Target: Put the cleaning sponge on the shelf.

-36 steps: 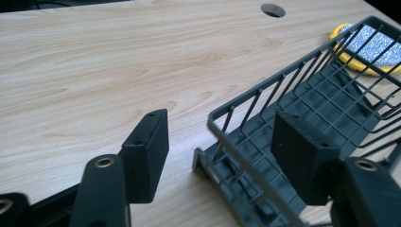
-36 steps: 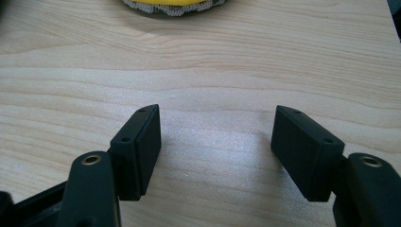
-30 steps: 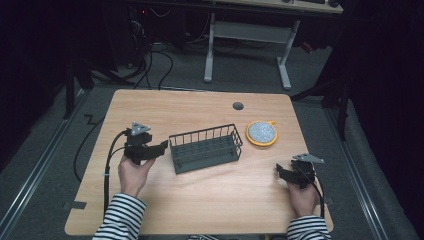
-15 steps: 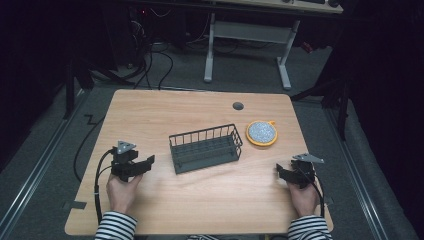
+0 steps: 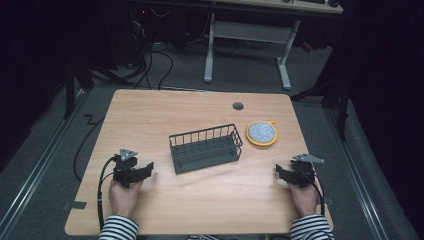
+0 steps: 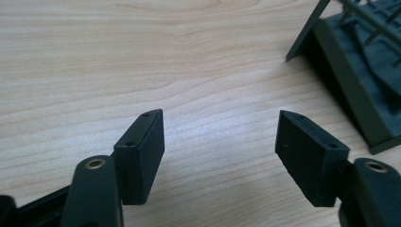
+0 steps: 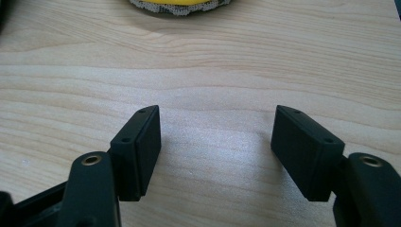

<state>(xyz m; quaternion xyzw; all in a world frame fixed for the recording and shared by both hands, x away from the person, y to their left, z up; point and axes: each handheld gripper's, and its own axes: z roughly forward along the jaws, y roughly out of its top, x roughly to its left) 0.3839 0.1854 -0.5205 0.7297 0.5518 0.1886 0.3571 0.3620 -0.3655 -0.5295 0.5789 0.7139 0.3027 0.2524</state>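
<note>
Two hand-held grippers, left (image 5: 145, 169) and right (image 5: 280, 172), released; wire basket (image 5: 205, 148) between, yellow-rimmed disc (image 5: 262, 133) beside.

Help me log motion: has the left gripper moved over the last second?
Yes. The left gripper has drawn back from the wire basket, toward the person's edge of the table, jaws open.

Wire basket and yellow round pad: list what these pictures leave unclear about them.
- Wire basket: in the left gripper view the top and right edges cut it to one corner; its far side is out of frame.
- Yellow round pad: in the right gripper view the top edge leaves a sliver.
- Pad's speckled top: too small in the high view to tell its material.
</note>
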